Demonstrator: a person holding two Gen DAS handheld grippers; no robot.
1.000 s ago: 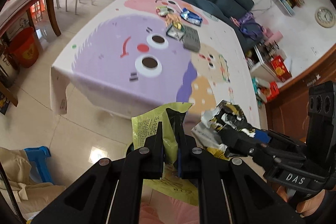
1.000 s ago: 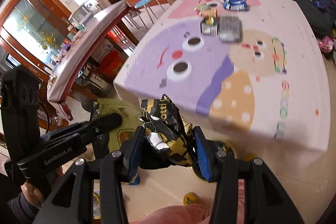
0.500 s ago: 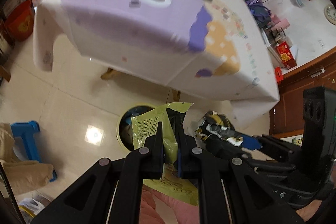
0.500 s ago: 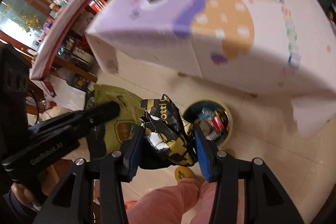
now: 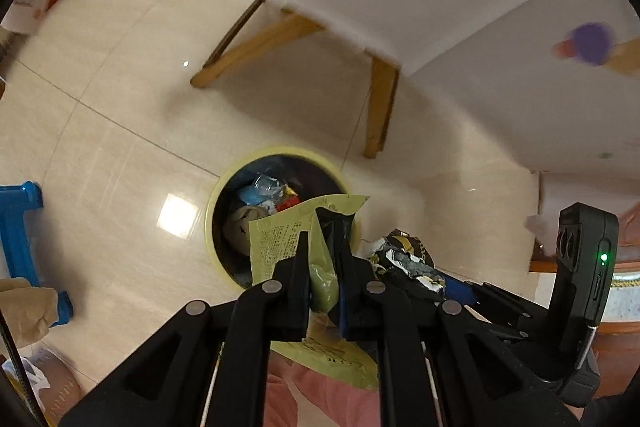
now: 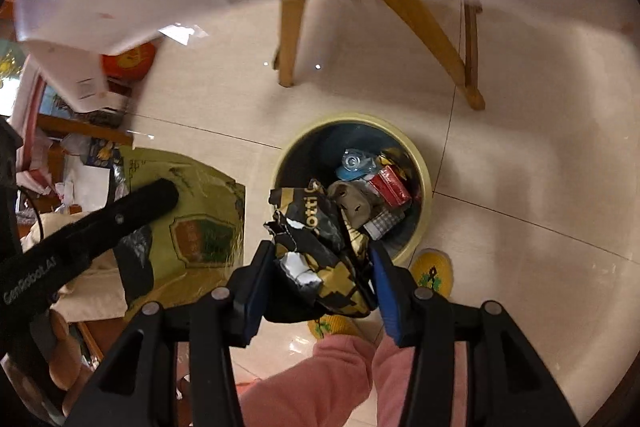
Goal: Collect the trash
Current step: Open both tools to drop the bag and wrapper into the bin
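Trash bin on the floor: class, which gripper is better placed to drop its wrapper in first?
Probably the left gripper: its green wrapper overlaps the bin opening. The right gripper's black-and-gold wrapper hangs at the near rim.

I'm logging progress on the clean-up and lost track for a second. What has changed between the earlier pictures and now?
Both grippers swung down from the tabletop to the floor: the yellow bin, out of sight a second ago, now lies just ahead of them under the table edge. Nothing was let go. The left gripper still pinches the green wrapper, and the right gripper still clamps the black-and-gold wrapper.
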